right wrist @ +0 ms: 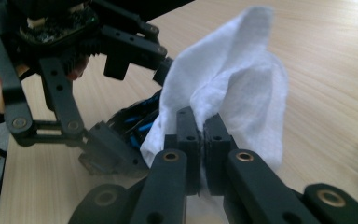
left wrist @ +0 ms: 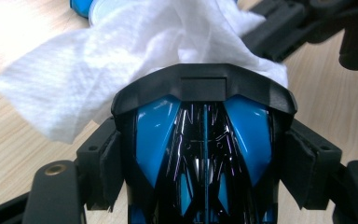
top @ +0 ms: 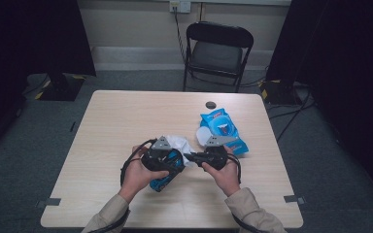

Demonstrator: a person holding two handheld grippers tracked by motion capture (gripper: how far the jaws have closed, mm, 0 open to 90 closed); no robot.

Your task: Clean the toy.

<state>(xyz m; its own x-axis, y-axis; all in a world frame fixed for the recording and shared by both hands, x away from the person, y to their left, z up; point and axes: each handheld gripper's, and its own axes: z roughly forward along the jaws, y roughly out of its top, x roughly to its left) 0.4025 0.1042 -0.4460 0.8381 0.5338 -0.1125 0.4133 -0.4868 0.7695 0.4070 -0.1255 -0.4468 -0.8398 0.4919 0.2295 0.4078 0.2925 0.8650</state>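
Note:
My left gripper (top: 171, 163) is shut on a glossy blue and black object (left wrist: 204, 154), its pads pressing on both sides. A white wipe (left wrist: 121, 60) is draped over the object's far end. My right gripper (right wrist: 199, 122) comes in from the right and is shut on that wipe (right wrist: 235, 84), with a fold pinched between its closed jaws. In the high view the two grippers meet near the table's front middle, the right gripper (top: 190, 157) touching the wipe (top: 180, 142). The right gripper view also shows the left gripper (right wrist: 135, 112) around the blue and black object (right wrist: 137, 122).
A blue wipe packet (top: 222, 127) lies just behind the right hand, with a white flap at its left. A small dark round thing (top: 210, 104) sits near the table's far edge. A black folding chair (top: 217, 53) stands beyond the light wooden table (top: 126, 116).

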